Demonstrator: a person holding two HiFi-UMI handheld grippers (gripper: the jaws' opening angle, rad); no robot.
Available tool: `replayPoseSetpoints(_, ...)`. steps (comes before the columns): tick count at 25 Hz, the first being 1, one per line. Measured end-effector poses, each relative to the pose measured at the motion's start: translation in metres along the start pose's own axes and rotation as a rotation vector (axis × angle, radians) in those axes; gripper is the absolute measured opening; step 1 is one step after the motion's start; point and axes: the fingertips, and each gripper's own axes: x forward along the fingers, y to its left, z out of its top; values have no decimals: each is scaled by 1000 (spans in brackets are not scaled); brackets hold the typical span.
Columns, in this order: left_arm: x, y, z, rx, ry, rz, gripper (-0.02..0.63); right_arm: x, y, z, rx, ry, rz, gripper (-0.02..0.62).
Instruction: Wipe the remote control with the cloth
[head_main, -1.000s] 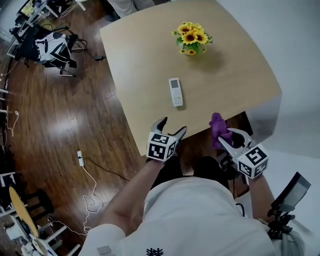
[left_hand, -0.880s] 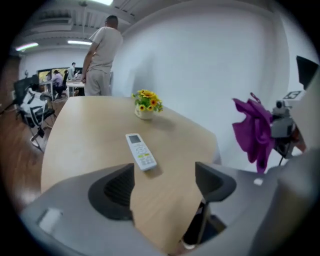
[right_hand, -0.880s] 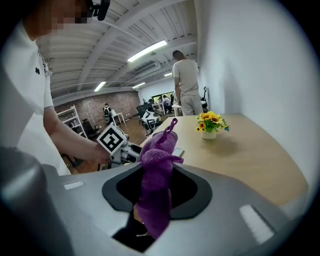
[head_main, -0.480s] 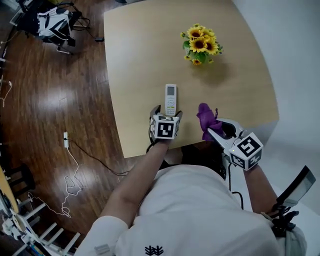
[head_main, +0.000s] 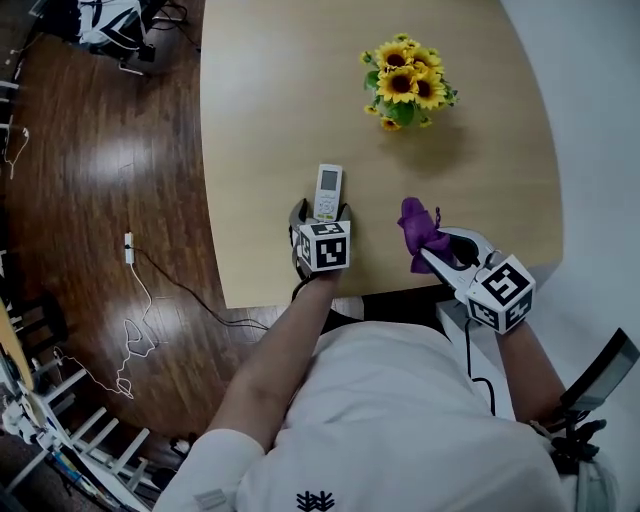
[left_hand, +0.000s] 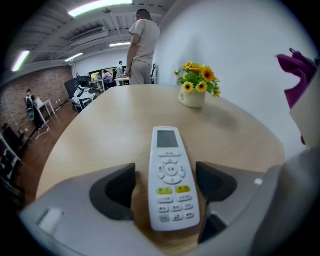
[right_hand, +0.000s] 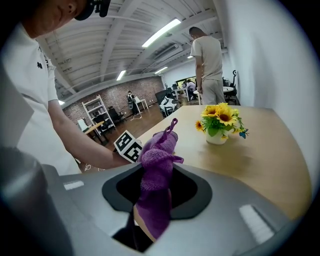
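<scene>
Two tongs, two different states. Furthest left, the left gripper (head_main: 321, 214) has come forward over the near edge of the table (head_main: 260, 100) and now straddles the lower end of the remote control (head_main: 328, 184); a second ago it hung short of that edge, with the remote well off at its twelve o'clock. Its jaws have just been narrowing from their widest, yet they are released: bare tabletop shows on each side between pad and white casing, so nothing is gripped.

The remote lies flat, buttons up, with its screen end pointing to twelve o'clock. A pot of sunflowers (head_main: 405, 85) stands well apart at about its one o'clock.

At the remote's three o'clock, near but apart, the purple cloth (head_main: 418, 228) sticks up from the right gripper (head_main: 432, 247), whose jaws are clenched on it; that hand too has moved in over the table.

My reading is that the remote is about to be pinned or picked up. Wiping has not begun — the cloth has yet to touch it.
</scene>
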Motion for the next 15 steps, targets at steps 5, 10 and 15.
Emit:
replayPoseSetpoints(5,-18,-8,-2,48,-41,11,305,0,2,3,3,6,13,124)
replayPoseSetpoints(10,-27,-13,-3,93,-84,-31,266,0,3,4,8,9,18,124)
replayPoseSetpoints(15,-28,-15,-2,159,-57,-105,273,1,2,7,7,4,17,124)
